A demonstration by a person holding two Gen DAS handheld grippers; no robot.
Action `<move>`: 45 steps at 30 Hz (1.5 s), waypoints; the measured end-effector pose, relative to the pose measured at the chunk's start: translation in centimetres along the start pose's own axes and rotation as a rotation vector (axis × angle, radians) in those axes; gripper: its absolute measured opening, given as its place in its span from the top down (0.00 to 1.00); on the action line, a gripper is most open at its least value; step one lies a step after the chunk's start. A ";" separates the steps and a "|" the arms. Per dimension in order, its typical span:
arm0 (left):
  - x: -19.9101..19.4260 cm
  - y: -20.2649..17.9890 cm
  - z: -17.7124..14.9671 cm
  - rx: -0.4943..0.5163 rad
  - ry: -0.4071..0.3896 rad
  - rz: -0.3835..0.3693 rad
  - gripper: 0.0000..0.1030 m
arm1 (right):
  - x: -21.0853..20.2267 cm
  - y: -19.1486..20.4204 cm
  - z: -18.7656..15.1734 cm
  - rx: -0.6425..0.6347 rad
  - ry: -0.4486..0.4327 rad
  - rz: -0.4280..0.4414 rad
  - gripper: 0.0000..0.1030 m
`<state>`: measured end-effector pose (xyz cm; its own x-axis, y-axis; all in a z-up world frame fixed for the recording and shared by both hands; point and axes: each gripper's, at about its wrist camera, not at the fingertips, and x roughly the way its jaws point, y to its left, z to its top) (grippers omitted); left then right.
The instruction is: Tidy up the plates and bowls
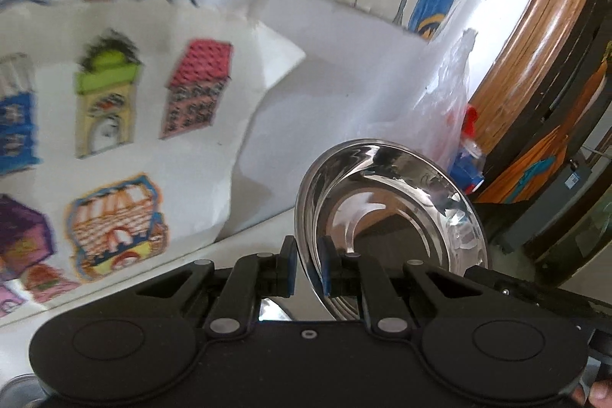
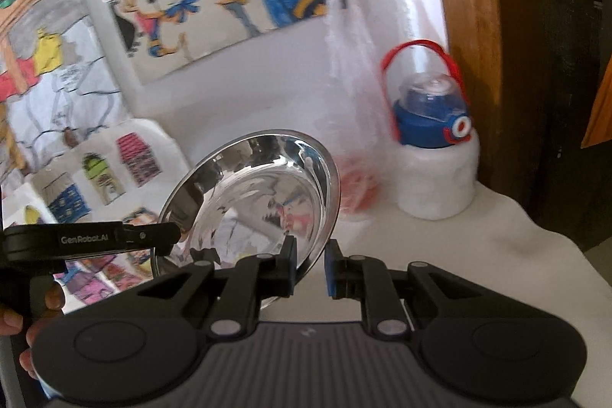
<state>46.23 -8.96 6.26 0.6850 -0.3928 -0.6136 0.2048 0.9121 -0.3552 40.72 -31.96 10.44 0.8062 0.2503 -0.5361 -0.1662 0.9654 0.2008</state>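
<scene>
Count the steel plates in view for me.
1. The steel plate is held tilted, left tool on one rim, right tool on the opposite rim. A shiny sliver below the left tool may be another dish; cannot tell.

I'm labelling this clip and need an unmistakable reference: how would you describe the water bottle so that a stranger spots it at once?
Start at the curved brown wooden frame on the right of the right wrist view. At its foot, on the white cloth-covered surface, stands the white bottle with a blue cap, clear dome and red carry strap. Unlike the clear plastic bag beside it, it is solid, upright and strapped.
</scene>
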 end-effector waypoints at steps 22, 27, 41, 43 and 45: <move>-4.2 8.4 -4.0 0.000 0.106 0.125 0.87 | 5.2 7.5 -5.1 -0.127 0.226 0.045 0.80; -3.5 9.1 -4.5 0.018 0.145 0.137 0.87 | 6.1 7.6 -5.6 -0.143 0.264 0.037 0.79; -2.6 9.3 -4.8 0.038 0.184 0.157 0.87 | 6.9 8.2 -6.2 -0.183 0.323 0.021 0.74; -2.5 9.1 -4.9 0.050 0.179 0.161 0.87 | 7.0 8.2 -6.1 -0.179 0.336 0.013 0.74; -2.5 9.0 -4.8 0.058 0.179 0.164 0.87 | 7.0 8.1 -6.1 -0.177 0.338 0.014 0.74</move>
<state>42.99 -0.36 1.17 0.5788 -0.2484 -0.7767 0.1441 0.9686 -0.2024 41.53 -21.91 3.31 0.5754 0.2451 -0.7803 -0.2954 0.9519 0.0812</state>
